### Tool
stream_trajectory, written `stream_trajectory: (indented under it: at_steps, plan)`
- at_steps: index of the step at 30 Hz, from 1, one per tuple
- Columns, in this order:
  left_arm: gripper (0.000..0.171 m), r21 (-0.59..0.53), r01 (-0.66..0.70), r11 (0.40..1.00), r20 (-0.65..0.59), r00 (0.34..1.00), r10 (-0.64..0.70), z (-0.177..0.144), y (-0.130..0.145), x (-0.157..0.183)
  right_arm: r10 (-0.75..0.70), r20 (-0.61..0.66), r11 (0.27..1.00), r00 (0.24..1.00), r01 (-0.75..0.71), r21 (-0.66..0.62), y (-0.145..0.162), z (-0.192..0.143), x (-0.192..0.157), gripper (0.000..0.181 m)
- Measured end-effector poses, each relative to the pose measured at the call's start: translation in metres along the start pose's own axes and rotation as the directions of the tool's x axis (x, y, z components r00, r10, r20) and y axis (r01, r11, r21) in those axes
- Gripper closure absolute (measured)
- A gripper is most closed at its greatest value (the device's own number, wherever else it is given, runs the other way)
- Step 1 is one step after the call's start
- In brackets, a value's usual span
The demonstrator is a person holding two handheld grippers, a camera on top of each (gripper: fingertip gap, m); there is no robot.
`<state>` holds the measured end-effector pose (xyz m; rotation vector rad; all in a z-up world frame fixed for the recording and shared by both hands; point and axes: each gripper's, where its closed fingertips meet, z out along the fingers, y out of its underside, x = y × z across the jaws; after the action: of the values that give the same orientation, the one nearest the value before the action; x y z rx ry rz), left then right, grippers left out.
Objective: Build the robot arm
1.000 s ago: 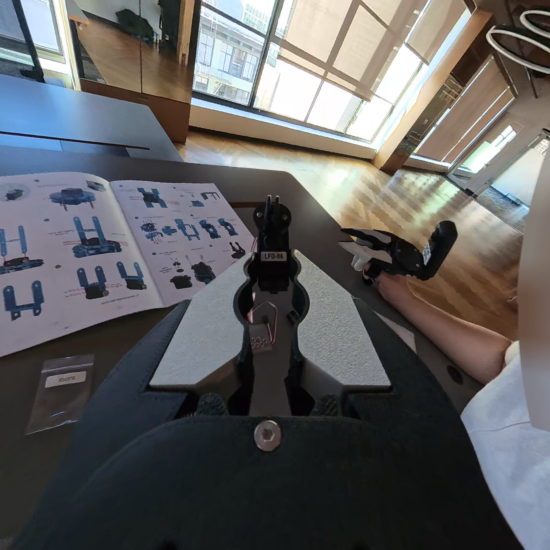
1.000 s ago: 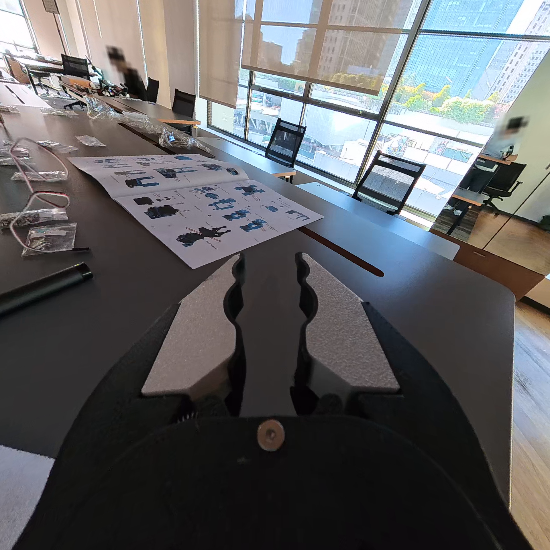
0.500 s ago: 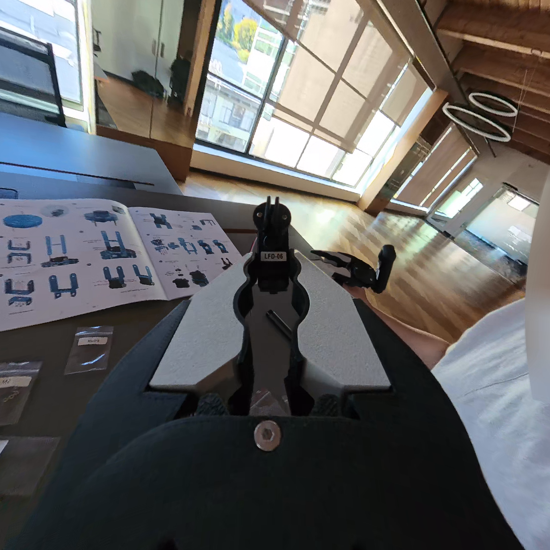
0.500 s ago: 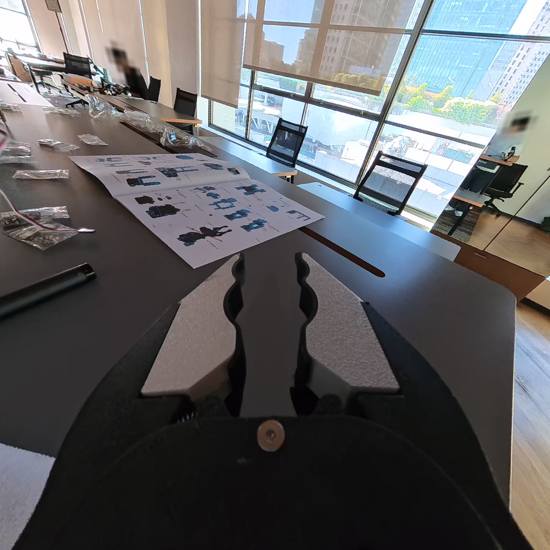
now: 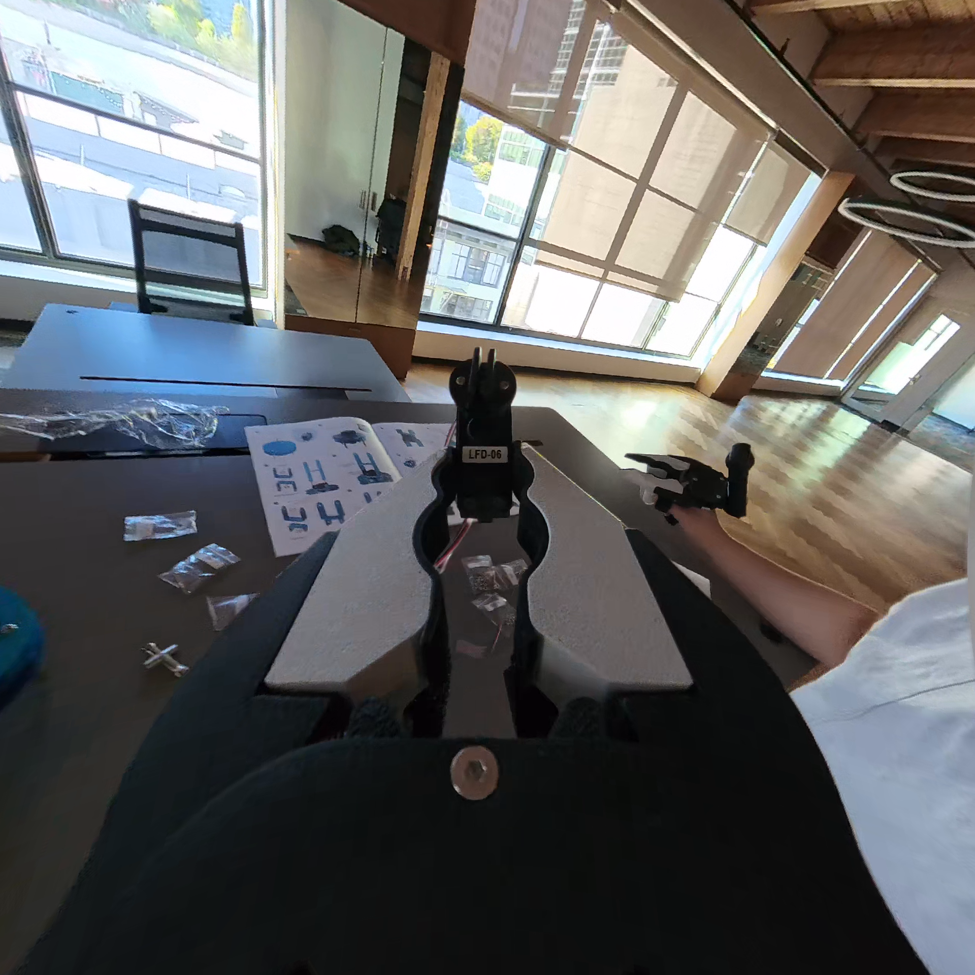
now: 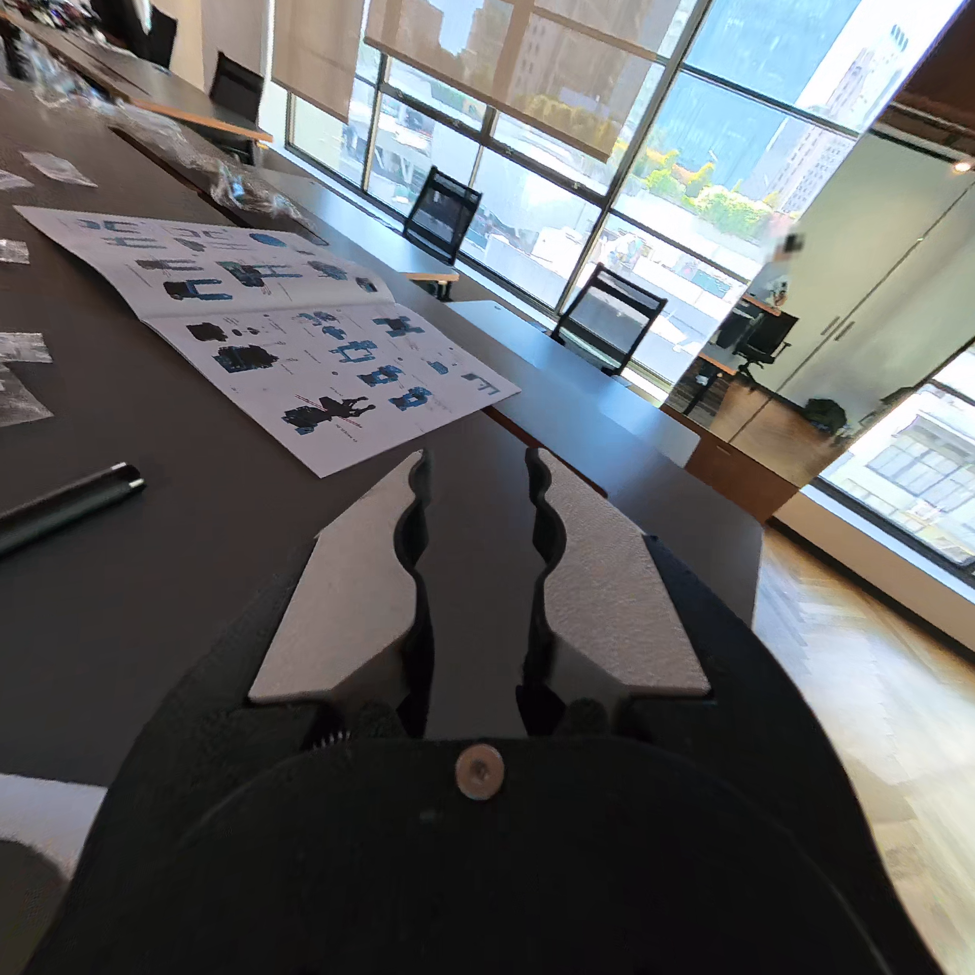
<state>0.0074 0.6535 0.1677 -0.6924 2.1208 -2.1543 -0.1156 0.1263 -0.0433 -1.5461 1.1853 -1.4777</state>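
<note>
My left gripper (image 5: 481, 469) is shut on a black servo motor (image 5: 483, 422) with a white label. It holds the motor upright above the dark table (image 5: 79, 527). The round horn points up and red and white wires (image 5: 453, 548) trail down between the fingers. My right gripper (image 6: 475, 459) is open and empty, low over the table near its right end. It also shows in the left wrist view (image 5: 680, 483), held by a bare forearm. An open instruction booklet (image 5: 327, 475) lies beyond the left gripper; in the right wrist view the booklet (image 6: 274, 327) lies ahead to the left.
Several small clear parts bags (image 5: 198, 559) and a small metal cross-shaped tool (image 5: 164, 658) lie left of the left gripper. More bags (image 5: 490, 575) lie under it. A blue object (image 5: 16, 643) is at the left edge. A dark pen-like rod (image 6: 68, 506) lies left of the right gripper. The table edge (image 6: 760, 554) is to the right.
My left gripper has risen and drawn back with the servo, so more table and bags show. My right gripper has tilted and shifted, still open.
</note>
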Motion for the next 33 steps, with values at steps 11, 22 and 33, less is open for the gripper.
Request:
stream_trajectory:
  at_steps: [11,22,33]
  plan:
    - [0.152,-0.054,-0.018,0.998,-0.261,0.965,0.003,-0.062,-0.042,-0.080,0.090,-0.242,0.996,0.966,-0.093,-0.001,-0.072,-0.048,-0.091,0.144]
    - [0.152,-0.063,0.037,0.997,-0.167,0.985,-0.047,-0.050,-0.044,-0.102,0.135,-0.263,0.976,0.955,-0.174,-0.133,-0.010,-0.063,-0.060,0.144]
    - [0.152,0.003,0.132,0.991,-0.053,0.990,-0.131,-0.009,-0.058,-0.081,0.293,-0.279,0.956,0.914,-0.287,0.062,0.034,-0.035,0.044,0.147]
